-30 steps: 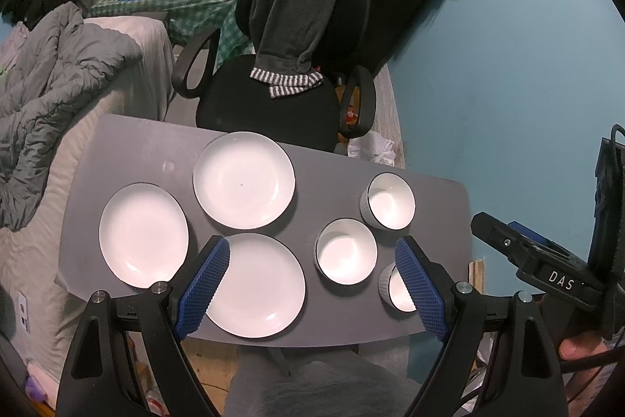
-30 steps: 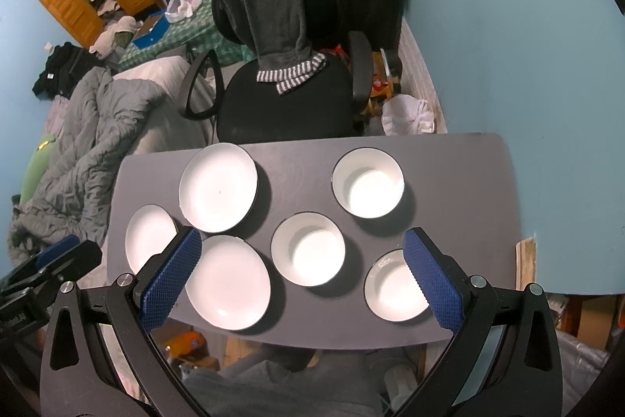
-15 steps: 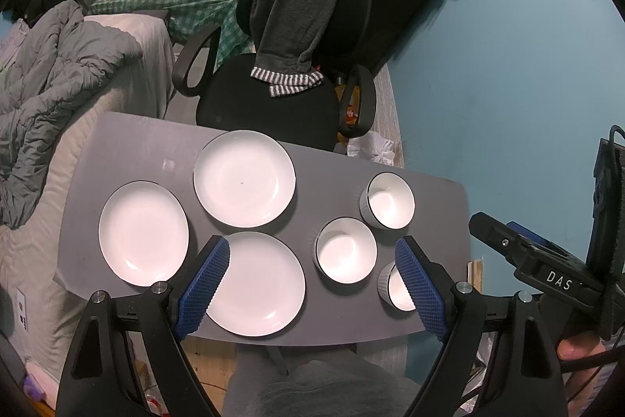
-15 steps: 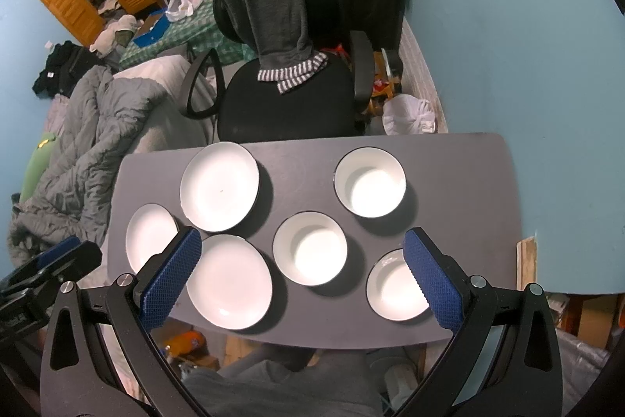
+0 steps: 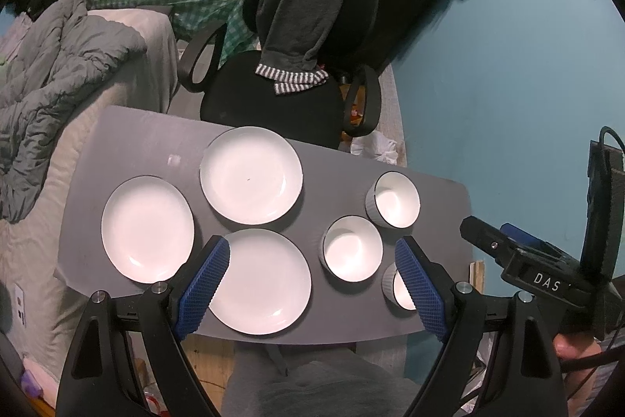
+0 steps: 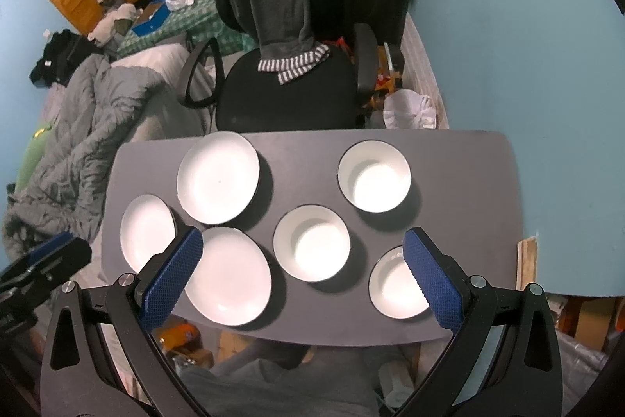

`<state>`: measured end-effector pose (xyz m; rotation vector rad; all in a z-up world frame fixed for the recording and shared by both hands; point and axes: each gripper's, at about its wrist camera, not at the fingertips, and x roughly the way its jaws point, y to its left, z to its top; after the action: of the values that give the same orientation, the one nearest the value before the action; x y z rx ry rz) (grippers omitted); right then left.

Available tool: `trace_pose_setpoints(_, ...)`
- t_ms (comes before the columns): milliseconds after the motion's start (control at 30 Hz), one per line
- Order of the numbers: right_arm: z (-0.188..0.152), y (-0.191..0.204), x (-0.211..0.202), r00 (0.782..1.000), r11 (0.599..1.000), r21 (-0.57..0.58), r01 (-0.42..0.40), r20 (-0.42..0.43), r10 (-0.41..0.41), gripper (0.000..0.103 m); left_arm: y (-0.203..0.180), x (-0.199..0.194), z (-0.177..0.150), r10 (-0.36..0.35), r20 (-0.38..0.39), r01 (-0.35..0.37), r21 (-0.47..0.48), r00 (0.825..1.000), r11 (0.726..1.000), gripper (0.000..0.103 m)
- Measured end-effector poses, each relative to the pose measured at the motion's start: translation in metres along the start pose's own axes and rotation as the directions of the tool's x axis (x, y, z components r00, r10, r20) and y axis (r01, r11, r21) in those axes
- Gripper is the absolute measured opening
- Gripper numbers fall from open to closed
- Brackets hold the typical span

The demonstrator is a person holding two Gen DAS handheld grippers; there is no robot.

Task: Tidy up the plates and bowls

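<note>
Grey table (image 6: 461,159) crowded w/ six white dishes, none touching. Three plates (image 6: 218,178) clustered at 9–10 o'clock, narrow gaps only. Three bowls (image 6: 311,242) at 2–4 o'clock, wider lanes btwn them. Bare strip along right edge at 3 o'clock, another at far-left corner (image 5: 133,131). Office chair (image 6: 289,92) w/ draped clothes blocking 12 o'clock side. Open air above all dishes; both grippers well clear overhead.

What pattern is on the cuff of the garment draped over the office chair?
Grey-and-white stripes on the cuff, clearest in the right wrist view.
</note>
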<state>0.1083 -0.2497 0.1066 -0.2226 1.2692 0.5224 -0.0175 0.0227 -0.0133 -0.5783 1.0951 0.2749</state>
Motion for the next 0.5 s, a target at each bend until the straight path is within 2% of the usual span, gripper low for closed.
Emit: trace_pose_setpoints(500, 0.013, 0.007, 0.022, 0.997, 0.998, -0.055, -0.012, -0.072, 0.008, 0.101, 0.037, 0.003, -0.005, 0.032, -0.021, -0.033, -0.034, 0.999, 0.999, 0.088)
